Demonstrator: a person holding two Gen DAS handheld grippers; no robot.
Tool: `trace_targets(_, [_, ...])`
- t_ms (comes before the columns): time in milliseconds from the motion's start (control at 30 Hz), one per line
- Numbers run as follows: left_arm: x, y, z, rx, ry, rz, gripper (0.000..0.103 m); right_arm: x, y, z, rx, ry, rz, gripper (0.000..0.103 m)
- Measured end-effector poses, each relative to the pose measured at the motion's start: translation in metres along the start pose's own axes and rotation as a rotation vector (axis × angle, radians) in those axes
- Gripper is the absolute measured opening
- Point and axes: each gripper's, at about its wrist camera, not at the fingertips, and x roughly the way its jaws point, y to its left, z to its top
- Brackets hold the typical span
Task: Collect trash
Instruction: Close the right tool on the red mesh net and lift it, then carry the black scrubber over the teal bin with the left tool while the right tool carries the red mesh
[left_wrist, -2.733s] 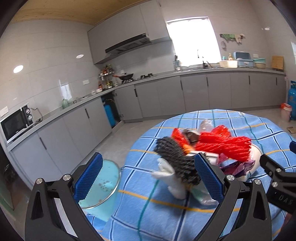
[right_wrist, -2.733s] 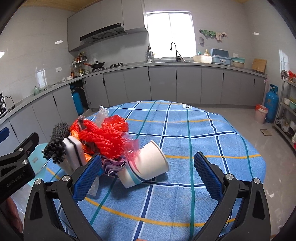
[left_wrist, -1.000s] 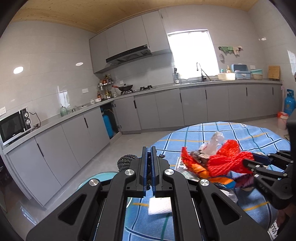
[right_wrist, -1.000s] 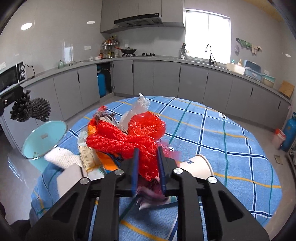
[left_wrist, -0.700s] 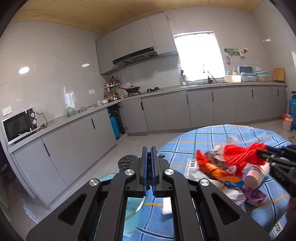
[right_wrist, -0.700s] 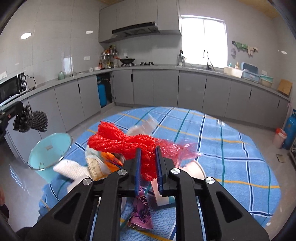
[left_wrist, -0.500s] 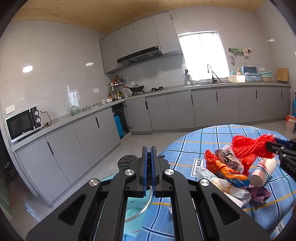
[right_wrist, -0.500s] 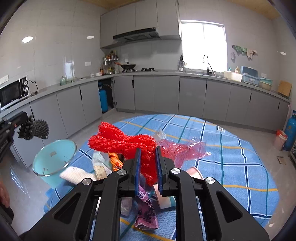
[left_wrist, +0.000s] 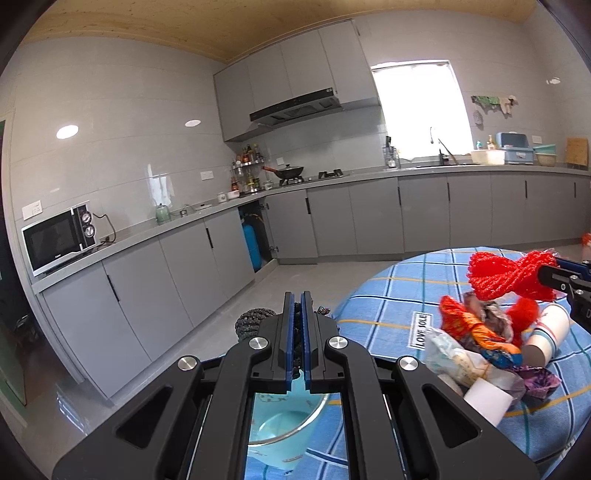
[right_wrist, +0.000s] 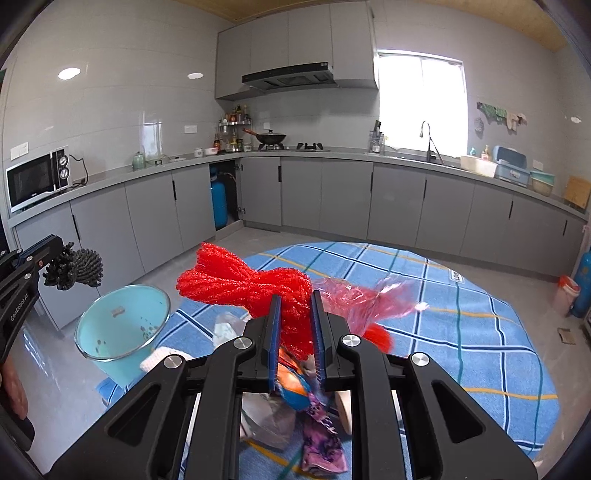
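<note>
A: Grey kitchen, blue checked tablecloth (right_wrist: 461, 332). Where's the trash?
B: Right gripper (right_wrist: 294, 325) pinches red mesh netting (right_wrist: 243, 282); left gripper (left_wrist: 297, 328) is clamped on black netting (right_wrist: 79, 271), teal bin (right_wrist: 122, 328) below its fingertips.

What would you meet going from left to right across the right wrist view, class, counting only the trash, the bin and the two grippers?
Left gripper → black mesh scrubber ball → light blue round plastic bin → red net bundle → right gripper → crumpled pink clear plastic wrap.
</note>
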Motion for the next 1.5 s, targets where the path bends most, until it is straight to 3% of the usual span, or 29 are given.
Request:
trace_targets(300, [0.012,0.029,-0.008,-0.028,0.033,0.043,0.004,0.008,0.021,0.011,-0.019,-0.015,0.032,0.017])
trace_targets(800, [0.016,0.033,-0.014,-0.029,0.045,0.046,0.004,-0.007,0.008,0.028,0.005,-0.071,-0.004,0.017])
trace_targets(1500, [0.045,0.058,-0.027,-0.049,0.100,0.060,0.004,0.049,0.070,0.029,-0.078,0.005,0.081,0.017])
